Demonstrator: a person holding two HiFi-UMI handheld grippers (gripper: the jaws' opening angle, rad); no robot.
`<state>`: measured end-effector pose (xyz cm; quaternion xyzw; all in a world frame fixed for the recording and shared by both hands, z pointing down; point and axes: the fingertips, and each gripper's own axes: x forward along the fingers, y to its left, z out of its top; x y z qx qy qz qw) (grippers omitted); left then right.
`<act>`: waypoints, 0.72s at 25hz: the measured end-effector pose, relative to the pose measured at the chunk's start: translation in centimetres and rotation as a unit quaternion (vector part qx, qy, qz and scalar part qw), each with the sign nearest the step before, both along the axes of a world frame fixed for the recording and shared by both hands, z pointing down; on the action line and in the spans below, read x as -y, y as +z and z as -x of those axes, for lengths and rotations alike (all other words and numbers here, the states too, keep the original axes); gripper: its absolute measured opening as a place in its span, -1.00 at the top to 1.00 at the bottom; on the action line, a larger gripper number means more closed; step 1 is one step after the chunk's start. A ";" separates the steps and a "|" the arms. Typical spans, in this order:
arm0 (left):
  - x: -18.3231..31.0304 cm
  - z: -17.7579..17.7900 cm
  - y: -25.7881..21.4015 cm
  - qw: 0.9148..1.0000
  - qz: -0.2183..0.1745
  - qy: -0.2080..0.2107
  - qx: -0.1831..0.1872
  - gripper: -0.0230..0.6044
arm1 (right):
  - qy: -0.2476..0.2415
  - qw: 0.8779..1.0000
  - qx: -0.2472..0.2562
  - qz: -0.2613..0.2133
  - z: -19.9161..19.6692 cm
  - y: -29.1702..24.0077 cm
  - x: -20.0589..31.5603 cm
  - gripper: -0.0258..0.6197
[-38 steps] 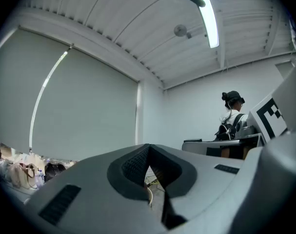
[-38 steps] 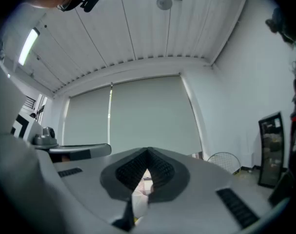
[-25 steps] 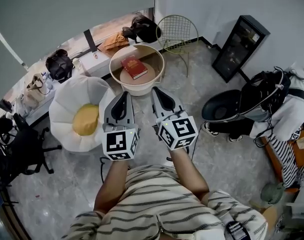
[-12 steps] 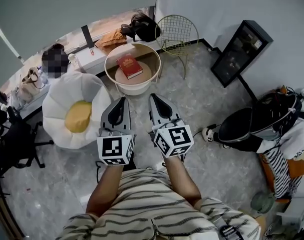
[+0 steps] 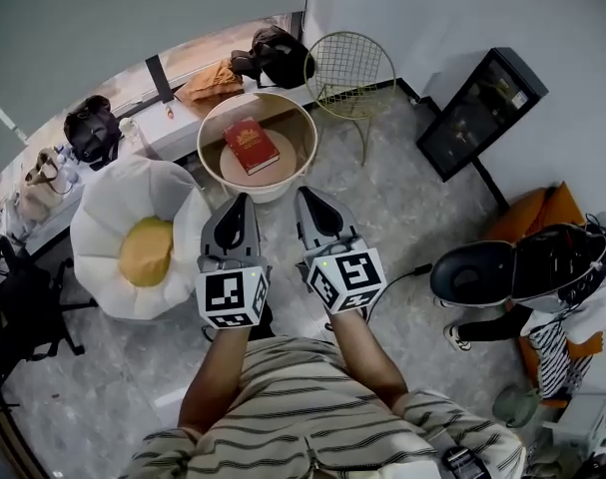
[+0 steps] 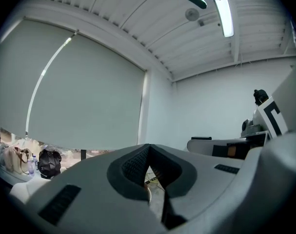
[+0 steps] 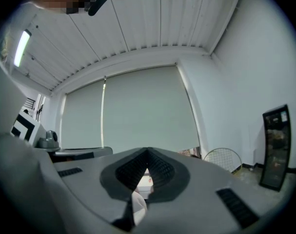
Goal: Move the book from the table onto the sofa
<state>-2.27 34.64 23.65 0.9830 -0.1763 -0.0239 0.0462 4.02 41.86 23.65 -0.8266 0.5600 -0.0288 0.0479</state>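
A red book (image 5: 251,145) lies flat on the small round table (image 5: 211,121), which has a raised cream rim. To the table's left sits the white flower-shaped sofa (image 5: 98,233) with a yellow centre cushion (image 5: 145,251). My left gripper (image 5: 236,208) and right gripper (image 5: 310,202) are held side by side just in front of the table, both pointing level toward it, jaws shut and empty. In the left gripper view and the right gripper view the jaw tips meet with nothing between them; the book is hidden there.
A gold wire chair (image 5: 353,68) stands right of the table. A bench along the window holds bags (image 5: 276,55) and an orange cloth (image 5: 211,78). A black cabinet (image 5: 478,111) leans at the right wall. Another person (image 5: 542,287) sits at the right.
Both grippers have come closer to the round table together, and the view has shifted so that the table and sofa lie nearer to them. The jaws stayed shut.
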 end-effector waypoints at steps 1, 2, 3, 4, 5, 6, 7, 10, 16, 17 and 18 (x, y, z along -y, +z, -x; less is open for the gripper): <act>1.4 -1.0 0.0 1.000 0.001 0.000 0.002 0.91 | 0.002 1.000 0.004 -0.001 -1.1 0.0 1.3 0.88; 2.8 -1.8 -0.1 1.000 0.002 0.000 0.004 0.91 | 0.003 1.000 0.008 -0.001 -2.1 -0.1 2.7 0.88; 4.3 -2.6 -0.3 1.000 0.003 0.000 0.004 0.91 | 0.005 1.000 0.011 -0.001 -3.0 -0.3 4.1 0.88; 5.8 -3.4 -0.6 1.000 0.003 -0.001 0.004 0.91 | 0.006 1.000 0.013 -0.001 -3.8 -0.5 5.5 0.88; 7.3 -4.2 -1.0 1.000 0.003 0.000 0.004 0.91 | 0.007 1.000 0.014 -0.002 -4.7 -0.8 7.1 0.88; 8.9 -5.1 -1.3 1.000 0.003 0.000 0.004 0.91 | 0.008 1.000 0.015 -0.003 -5.6 -1.1 8.7 0.88; 10.4 -6.1 -1.5 1.000 0.002 0.001 0.004 0.91 | 0.008 1.000 0.016 -0.002 -6.6 -1.2 10.3 0.88; 14.6 -8.8 -1.4 1.000 0.004 0.001 0.008 0.91 | 0.007 1.000 0.017 0.004 -9.2 -1.1 14.9 0.88; 21.3 -15.4 1.0 1.000 0.022 -0.002 0.013 0.91 | 0.011 0.999 0.025 0.019 -16.2 1.5 21.8 0.88; 22.2 -16.2 1.3 1.000 0.025 -0.003 0.013 0.91 | 0.012 0.999 0.026 0.022 -17.1 1.9 22.6 0.88; 23.1 -16.6 1.5 1.000 0.028 -0.003 0.012 0.91 | 0.014 0.999 0.027 0.024 -17.6 2.1 23.3 0.88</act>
